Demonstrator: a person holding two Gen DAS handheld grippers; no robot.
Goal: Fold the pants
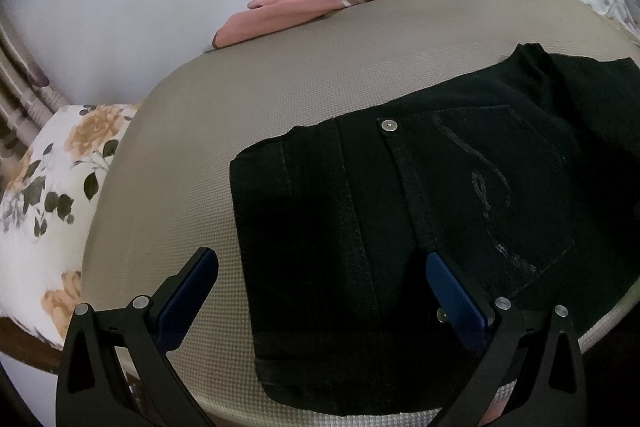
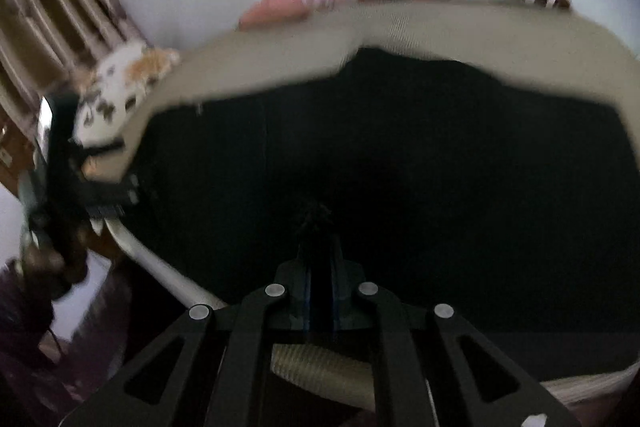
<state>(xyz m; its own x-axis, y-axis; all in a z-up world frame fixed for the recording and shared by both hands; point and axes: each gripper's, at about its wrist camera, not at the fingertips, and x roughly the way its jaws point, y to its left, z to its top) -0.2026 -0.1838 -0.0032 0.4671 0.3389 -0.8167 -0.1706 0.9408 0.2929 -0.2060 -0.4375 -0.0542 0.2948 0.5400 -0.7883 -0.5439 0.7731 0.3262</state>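
Mostly the right wrist view is motion-blurred; the right tongs [image 2: 320, 223] are pressed together on dark cloth of the black pants [image 1: 400, 227], though the pinch is murky. These stitched denim pants lie on a beige textured mattress [image 1: 280, 99]. Left tongs [image 1: 320, 263] stand apart above them.

The pants [image 1: 400, 227] are black matt denim with pale stitching and a shiny metal rivet [image 1: 389, 125] at twelve o'clock of the back pocket. They lie on a taupe mattress [image 1: 248, 99] with a fine woven, rough-looking texture. The left gripper [image 1: 322, 287] is matt black plastic with blue pads [image 1: 188, 303] and silvery metal pins.
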